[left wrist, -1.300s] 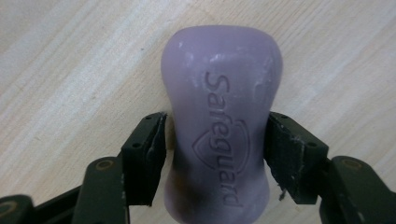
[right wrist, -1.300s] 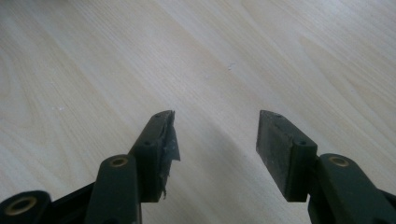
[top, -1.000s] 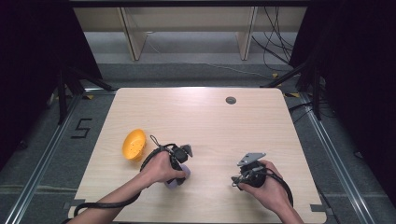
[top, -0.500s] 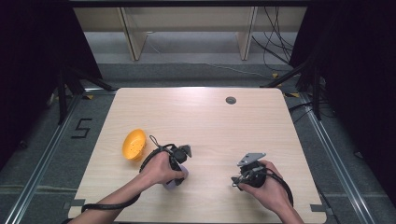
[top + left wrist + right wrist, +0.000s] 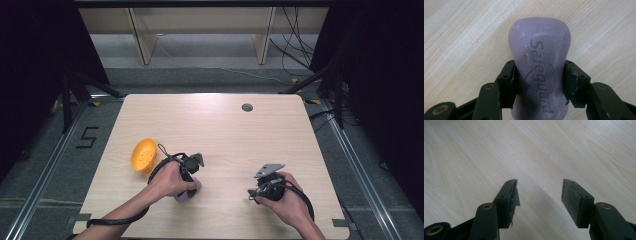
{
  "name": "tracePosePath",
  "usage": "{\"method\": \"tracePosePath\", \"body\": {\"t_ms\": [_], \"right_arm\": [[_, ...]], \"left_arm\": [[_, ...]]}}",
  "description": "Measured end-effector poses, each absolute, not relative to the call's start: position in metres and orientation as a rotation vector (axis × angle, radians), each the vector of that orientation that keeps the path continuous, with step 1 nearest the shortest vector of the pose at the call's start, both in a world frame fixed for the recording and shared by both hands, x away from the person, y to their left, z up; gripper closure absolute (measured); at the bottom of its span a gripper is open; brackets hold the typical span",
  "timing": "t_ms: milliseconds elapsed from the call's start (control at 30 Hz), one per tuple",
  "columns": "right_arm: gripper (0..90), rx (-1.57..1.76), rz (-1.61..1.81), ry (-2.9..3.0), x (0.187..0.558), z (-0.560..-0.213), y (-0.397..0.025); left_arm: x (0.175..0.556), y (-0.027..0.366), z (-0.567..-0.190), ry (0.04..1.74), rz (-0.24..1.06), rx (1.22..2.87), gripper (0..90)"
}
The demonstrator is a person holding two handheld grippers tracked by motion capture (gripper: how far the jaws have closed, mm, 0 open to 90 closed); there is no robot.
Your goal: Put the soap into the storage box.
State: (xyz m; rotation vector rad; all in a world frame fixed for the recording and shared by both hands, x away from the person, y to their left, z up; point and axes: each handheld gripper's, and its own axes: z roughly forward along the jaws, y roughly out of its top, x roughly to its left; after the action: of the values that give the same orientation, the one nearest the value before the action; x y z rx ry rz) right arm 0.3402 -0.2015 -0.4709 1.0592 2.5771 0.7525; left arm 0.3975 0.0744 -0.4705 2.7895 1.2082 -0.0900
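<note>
A purple soap bar (image 5: 539, 65) stamped "Safeguard" lies on the wooden table, and my left gripper (image 5: 539, 82) is shut on its narrow waist, both pads pressed to its sides. From above, the soap bar (image 5: 184, 194) peeks out under the person's left hand, with the left gripper (image 5: 187, 184) at the table's front left. An orange perforated bowl (image 5: 143, 155) lies tipped on its side just left of that hand. My right gripper (image 5: 539, 195) stands open over bare wood with nothing between its jaws; in the high view the right gripper (image 5: 253, 192) is at the front right.
A small dark round grommet (image 5: 247, 107) sits near the table's far edge. The wooden table (image 5: 225, 135) ends in front close to both hands. Shelving legs and cables stand on the floor beyond the far edge.
The left hand has shifted slightly toward the front edge with the soap. The right gripper has stayed put.
</note>
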Motion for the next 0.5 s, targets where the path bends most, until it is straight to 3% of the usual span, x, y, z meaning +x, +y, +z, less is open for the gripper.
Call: {"method": "tracePosePath", "body": {"t_ms": [233,500], "right_arm": [[46.6,1.057,0.754,2.578,0.3404,-0.4711,-0.2017],[46.6,1.052,0.756,2.574,0.3401,-0.4706,-0.2015]], "left_arm": [[0.3997,0.0768,-0.4661,1.219,-0.133,2.758,49.1],[0.3969,0.0805,-0.4605,1.23,-0.095,2.737,49.0]]}}
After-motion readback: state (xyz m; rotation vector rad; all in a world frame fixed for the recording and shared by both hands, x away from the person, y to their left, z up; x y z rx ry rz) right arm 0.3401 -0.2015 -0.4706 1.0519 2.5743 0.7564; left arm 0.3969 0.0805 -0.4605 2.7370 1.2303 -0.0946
